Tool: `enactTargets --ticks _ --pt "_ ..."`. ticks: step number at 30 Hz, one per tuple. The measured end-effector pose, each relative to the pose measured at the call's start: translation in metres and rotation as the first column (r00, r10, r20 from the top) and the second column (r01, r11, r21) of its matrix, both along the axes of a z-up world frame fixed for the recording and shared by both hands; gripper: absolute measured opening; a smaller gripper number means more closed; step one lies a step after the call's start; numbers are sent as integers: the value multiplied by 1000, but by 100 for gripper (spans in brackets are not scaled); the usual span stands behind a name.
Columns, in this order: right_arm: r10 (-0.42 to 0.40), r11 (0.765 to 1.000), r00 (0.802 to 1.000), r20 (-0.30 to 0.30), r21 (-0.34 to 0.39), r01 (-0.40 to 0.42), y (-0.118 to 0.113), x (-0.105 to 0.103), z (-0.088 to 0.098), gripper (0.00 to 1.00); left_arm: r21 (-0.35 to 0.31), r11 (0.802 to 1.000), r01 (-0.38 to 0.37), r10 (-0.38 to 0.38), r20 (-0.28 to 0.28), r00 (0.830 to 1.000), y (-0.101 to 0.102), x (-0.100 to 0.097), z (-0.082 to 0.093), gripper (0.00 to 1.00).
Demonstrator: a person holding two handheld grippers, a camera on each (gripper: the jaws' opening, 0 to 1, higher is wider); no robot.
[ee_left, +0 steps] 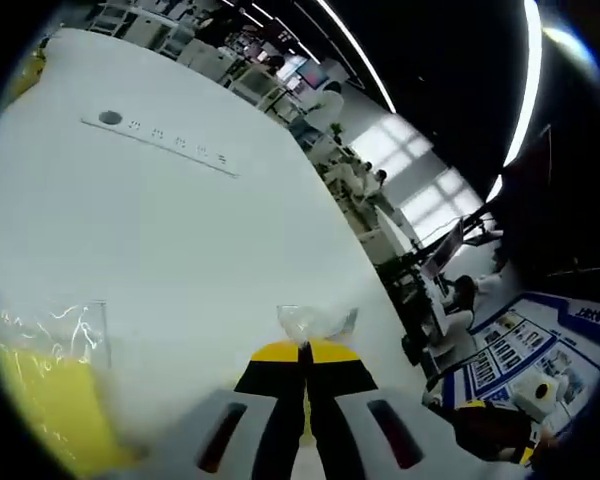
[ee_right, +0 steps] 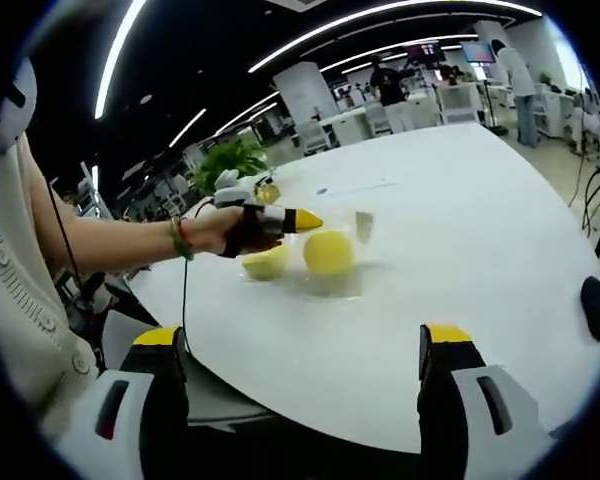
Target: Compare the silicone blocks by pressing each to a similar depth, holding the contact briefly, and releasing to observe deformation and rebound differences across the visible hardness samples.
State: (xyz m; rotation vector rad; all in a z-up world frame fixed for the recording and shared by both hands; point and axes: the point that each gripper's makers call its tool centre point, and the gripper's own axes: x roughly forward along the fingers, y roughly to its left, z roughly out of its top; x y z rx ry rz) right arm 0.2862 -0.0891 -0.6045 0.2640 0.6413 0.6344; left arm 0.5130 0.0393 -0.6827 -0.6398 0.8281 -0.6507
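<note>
- Clenched yellow tips of my left tongs (ee_left: 302, 352) meet at a clear wrapper (ee_left: 317, 322), apparently pinching it.
- Yellow silicone blocks (ee_right: 328, 252) sit just under those tips, well ahead of my released right tongs (ee_right: 305, 345).
- I judge pressing hasn't begun; next, bare a block on the white table (ee_right: 460, 230).

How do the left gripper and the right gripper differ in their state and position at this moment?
The left gripper has its jaws together, out over the white table; the right gripper has its jaws spread wide, back at the table's near edge. Both have yellow-tipped black jaws.
</note>
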Motion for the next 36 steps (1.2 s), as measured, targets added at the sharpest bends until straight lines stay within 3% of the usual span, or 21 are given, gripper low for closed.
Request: enactTargets --ticks 3,6,15,18,21,27,33,36 --pt "-2 1000 1000 -9 20 2 1 1 1 89 41 999 -16 17 -23 1000 6 5 -15 0" --pt "-6 999 1000 -2 35 6 3 5 5 87 43 999 -18 19 -20 1000 8 10 -22 0" --pt "23 999 1000 -13 38 -22 13 9 3 86 148 988 -38 43 -30 999 18 17 -47 0" --pt "27 999 1000 -13 45 -26 15 10 3 86 160 987 -34 39 -27 999 17 18 -46 0" --pt "36 998 999 -20 46 -35 17 10 2 85 187 982 -3 1 11 1000 15 19 -43 1" --pt "32 998 999 -31 50 -30 18 14 2 84 258 966 19 -32 43 999 23 13 -35 13" --pt "19 999 999 -50 41 -17 23 17 -2 82 346 934 84 -130 112 985 33 -7 -18 23" --pt "18 1000 998 -52 26 -17 27 17 -1 81 416 901 123 -203 154 967 40 -23 -10 29"
